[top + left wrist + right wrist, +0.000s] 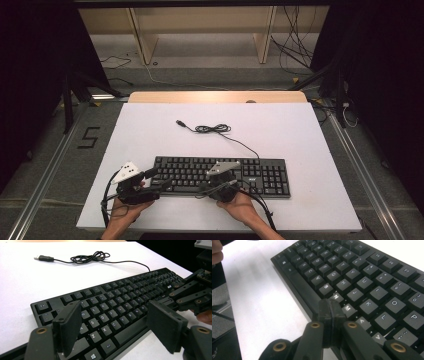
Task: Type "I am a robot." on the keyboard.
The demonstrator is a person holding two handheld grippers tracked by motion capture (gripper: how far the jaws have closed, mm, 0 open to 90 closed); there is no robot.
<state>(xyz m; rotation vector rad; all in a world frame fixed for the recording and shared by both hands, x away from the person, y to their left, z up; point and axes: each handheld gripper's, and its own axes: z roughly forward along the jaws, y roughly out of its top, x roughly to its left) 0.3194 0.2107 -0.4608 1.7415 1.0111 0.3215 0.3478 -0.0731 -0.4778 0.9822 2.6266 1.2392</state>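
The black keyboard (222, 176) lies on the white counter (150, 135); the left tool (112, 327) gapes over its left end, the right tool (331, 312) clenched empty, seemingly touching the spacebar edge.

The keyboard (367, 287) is black matt plastic with slightly shiny keys, the surface (150, 135) looks smooth matt white, and the tongs (117, 325) have matt black, rubber-like pads with brass-coloured rivets.

White letters on keyboard (367, 287) keys — B, N, M, K, O, P
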